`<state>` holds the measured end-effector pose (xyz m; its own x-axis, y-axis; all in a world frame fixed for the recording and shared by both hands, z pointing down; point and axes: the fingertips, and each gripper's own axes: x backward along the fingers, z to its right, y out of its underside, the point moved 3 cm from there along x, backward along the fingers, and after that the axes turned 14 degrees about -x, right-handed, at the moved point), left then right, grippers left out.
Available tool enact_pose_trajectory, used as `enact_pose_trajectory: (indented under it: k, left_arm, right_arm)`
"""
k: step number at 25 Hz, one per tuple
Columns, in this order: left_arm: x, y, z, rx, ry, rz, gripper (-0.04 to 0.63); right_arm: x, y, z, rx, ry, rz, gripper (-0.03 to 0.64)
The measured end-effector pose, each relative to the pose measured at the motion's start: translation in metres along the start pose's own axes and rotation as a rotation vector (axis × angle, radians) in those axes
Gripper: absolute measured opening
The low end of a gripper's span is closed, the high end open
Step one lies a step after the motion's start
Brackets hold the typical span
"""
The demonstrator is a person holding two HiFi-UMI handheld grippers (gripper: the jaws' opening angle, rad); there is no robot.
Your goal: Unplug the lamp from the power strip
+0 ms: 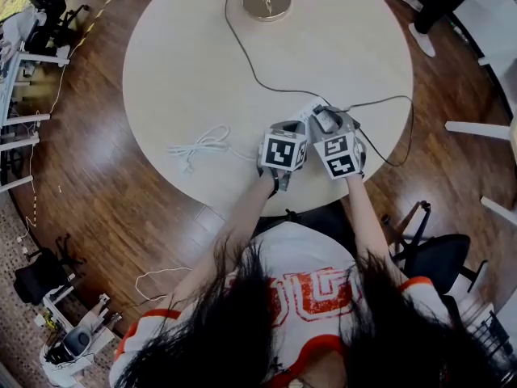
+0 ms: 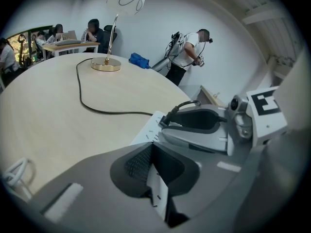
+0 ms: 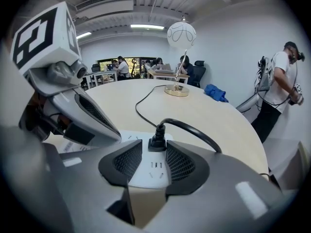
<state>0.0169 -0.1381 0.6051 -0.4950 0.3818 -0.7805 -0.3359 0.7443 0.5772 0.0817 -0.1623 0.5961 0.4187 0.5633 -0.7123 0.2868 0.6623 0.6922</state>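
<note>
Overhead, the left gripper (image 1: 284, 132) and right gripper (image 1: 325, 123) are seen side by side over the power strip (image 1: 310, 111) on the desk (image 1: 186, 63). 
Left gripper view: the strip's end is clamped. 
Right gripper view: jaws are held apart, with the lamp's plug (image 3: 158, 141) upright just ahead, centred between the tips.

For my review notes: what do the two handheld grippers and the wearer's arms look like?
The left gripper and right gripper are grey moulded shells with dark mesh-textured pads. Each carries a white cube with black square markers. The person wears a white short-sleeved top with red-orange print and trim.
</note>
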Motion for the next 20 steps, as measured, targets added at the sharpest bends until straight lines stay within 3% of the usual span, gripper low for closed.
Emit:
enact_pose_trajectory:
  k: [4,20]
  left_arm:
    - [-0.0010,0.0013,-0.0011,-0.009,0.001,-0.004,0.000]
    - [-0.0005,0.0015,-0.0004,-0.019,0.007,-0.002,0.000]
  right_arm:
    - [-0.0090,-0.0064,0.0017,0.009,-0.002,0.002,0.123]
    - [-0.0063,-0.0061,0.0044,-0.078,-0.027,0.034,0.118]
